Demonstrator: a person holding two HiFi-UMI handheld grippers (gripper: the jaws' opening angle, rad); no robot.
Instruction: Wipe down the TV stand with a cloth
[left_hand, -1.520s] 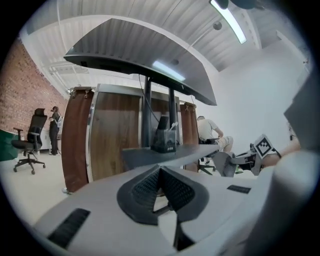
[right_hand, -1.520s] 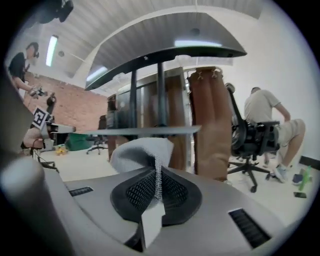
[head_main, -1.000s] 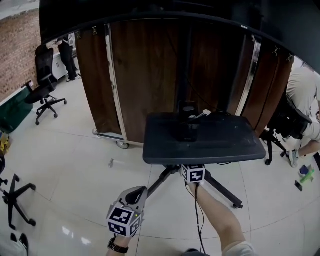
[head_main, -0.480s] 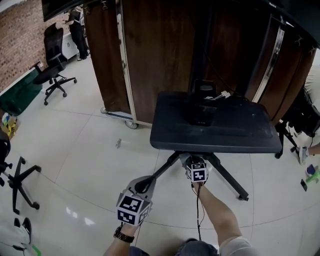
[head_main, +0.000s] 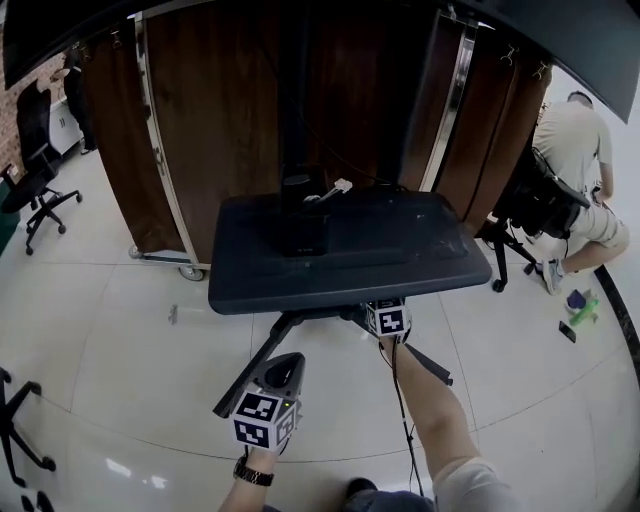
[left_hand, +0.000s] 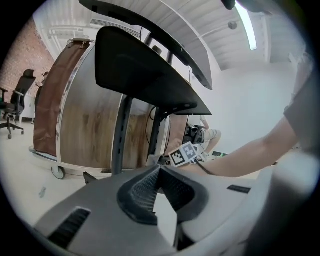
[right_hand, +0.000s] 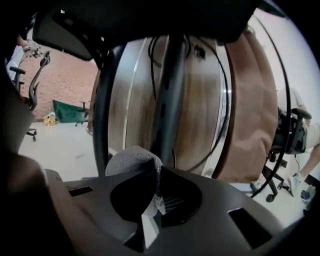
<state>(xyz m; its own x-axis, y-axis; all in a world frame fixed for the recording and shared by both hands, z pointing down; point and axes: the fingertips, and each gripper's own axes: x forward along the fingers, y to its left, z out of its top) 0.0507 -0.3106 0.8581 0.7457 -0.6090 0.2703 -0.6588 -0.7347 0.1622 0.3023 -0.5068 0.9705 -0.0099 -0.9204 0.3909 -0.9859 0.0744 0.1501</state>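
The cloth (right_hand: 131, 161) is clamped in the right gripper (right_hand: 158, 176), under the TV stand (head_main: 400, 270), close to its post (right_hand: 169, 95). The left gripper (left_hand: 159, 175) (jaws together, empty) hangs low. The cloth is best pressed flat and drawn along in 1 steady stroke.

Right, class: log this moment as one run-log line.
right gripper: shut on cloth, below TV stand shelf | left gripper: shut, empty
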